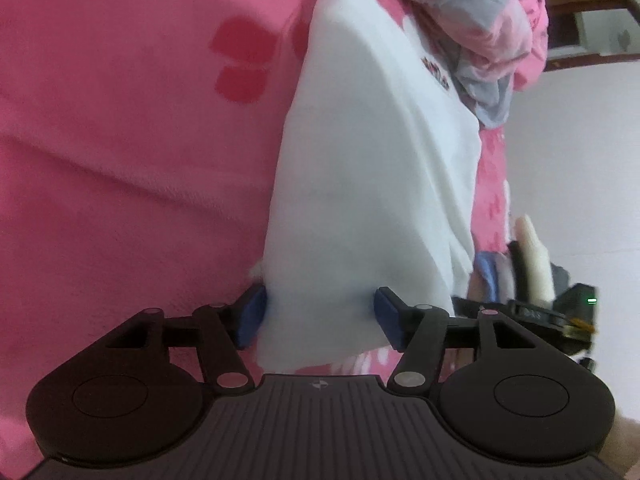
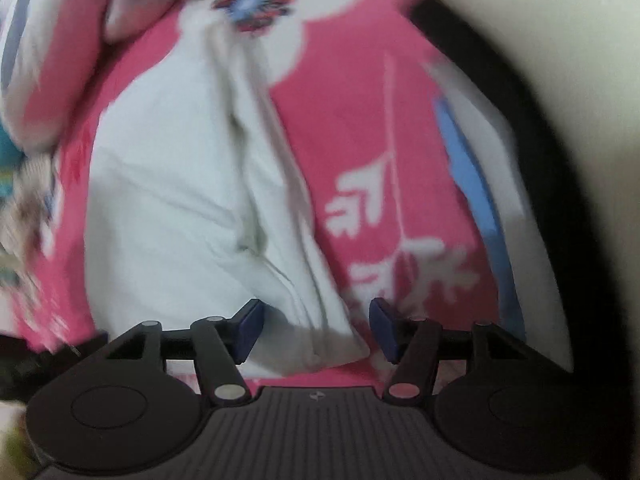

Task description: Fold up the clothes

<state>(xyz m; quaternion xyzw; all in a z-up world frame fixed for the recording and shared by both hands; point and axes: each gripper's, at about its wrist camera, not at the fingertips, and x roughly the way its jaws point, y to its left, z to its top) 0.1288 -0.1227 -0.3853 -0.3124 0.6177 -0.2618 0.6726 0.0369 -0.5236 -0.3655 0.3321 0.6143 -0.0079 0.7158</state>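
Bed cover: one pink flowered blanket (image 1: 120, 152) fills your view.
Bedding heap: one grey-and-pink bundle (image 1: 472, 28) at 1 o'clock.
Garment: one white garment (image 1: 372, 184) lies on the blanket, running from 12 o'clock down to your grippers.
Grippers: two; your left gripper (image 1: 320, 316) and right gripper (image 2: 316, 326) stand wide, each with cloth between its pads.
Room: pale floor (image 1: 576, 184) at 3 o'clock.

right view motion-blurred, dark print (image 1: 434, 72) on white garment (image 1: 360, 160) unreadable
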